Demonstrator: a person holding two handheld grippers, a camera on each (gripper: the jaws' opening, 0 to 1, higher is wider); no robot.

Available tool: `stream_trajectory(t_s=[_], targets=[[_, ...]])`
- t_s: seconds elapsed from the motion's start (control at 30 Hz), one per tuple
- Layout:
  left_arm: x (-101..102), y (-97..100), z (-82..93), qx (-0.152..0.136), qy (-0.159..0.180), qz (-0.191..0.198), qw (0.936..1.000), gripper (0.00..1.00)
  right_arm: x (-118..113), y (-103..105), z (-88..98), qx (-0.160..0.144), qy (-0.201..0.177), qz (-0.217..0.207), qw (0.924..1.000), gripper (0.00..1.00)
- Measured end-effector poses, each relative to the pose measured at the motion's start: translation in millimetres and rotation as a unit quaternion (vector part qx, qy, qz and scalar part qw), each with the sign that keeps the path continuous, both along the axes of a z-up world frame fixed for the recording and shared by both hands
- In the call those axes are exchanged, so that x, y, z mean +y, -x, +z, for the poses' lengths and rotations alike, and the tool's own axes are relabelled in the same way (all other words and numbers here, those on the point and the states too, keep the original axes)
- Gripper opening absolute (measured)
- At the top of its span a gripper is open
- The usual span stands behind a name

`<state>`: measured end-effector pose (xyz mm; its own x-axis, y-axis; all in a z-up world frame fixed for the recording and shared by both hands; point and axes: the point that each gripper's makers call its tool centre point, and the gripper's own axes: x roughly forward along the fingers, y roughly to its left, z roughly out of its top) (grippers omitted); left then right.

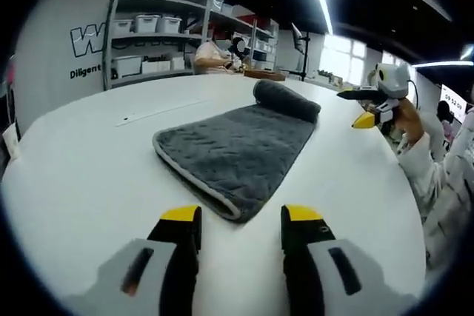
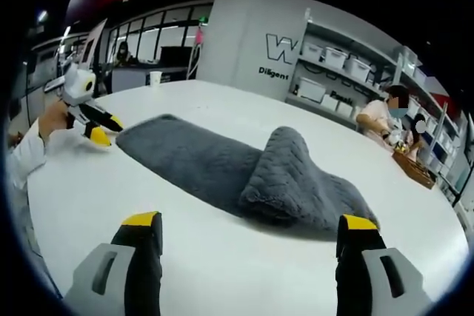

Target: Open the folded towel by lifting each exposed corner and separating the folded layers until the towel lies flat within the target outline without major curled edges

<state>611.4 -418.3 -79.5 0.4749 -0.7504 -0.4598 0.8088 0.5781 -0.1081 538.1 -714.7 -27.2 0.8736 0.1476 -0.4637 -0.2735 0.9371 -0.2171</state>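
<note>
One grey towel (image 1: 241, 146) lies on a big white table (image 1: 96, 175). Most of it is spread out flat. One end is folded back on itself in a thick, soft hump (image 2: 285, 172). In the left gripper view that hump is at the far end of the towel. A pale edge runs along the near end.

The left gripper (image 1: 242, 229) is low over the table, just in front of the towel's near end. Its two yellow-tipped fingers (image 1: 181, 216) are apart and hold nothing. In the right gripper view it shows close beside the flat end of the towel, held by a person's hand (image 2: 52, 120).

The right gripper (image 2: 252, 231) is near the long side of the towel, by the hump. Its fingers (image 2: 359, 223) are wide apart and hold nothing.

Behind the table stand shelves (image 1: 148, 42) with white boxes (image 1: 147, 24). A person (image 2: 378, 120) sits at the far side of the table.
</note>
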Motion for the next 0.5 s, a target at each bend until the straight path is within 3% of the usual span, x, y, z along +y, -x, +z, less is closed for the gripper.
stream_trajectory(t_s=[0.33, 0.5], targets=[[2.8, -5.1, -4.3, -0.022, -0.029, 0.011, 0.9993, 0.18, 4.7, 1.4, -4.0, 0.006, 0.001, 0.007, 1.0, 0.98], [-0.4, -3.3, 1.4, -0.027, -0.012, 0.004, 0.9995, 0.07, 6.2, 2.1, -5.6, 0.008, -0.001, 0.009, 0.9999, 0.98]])
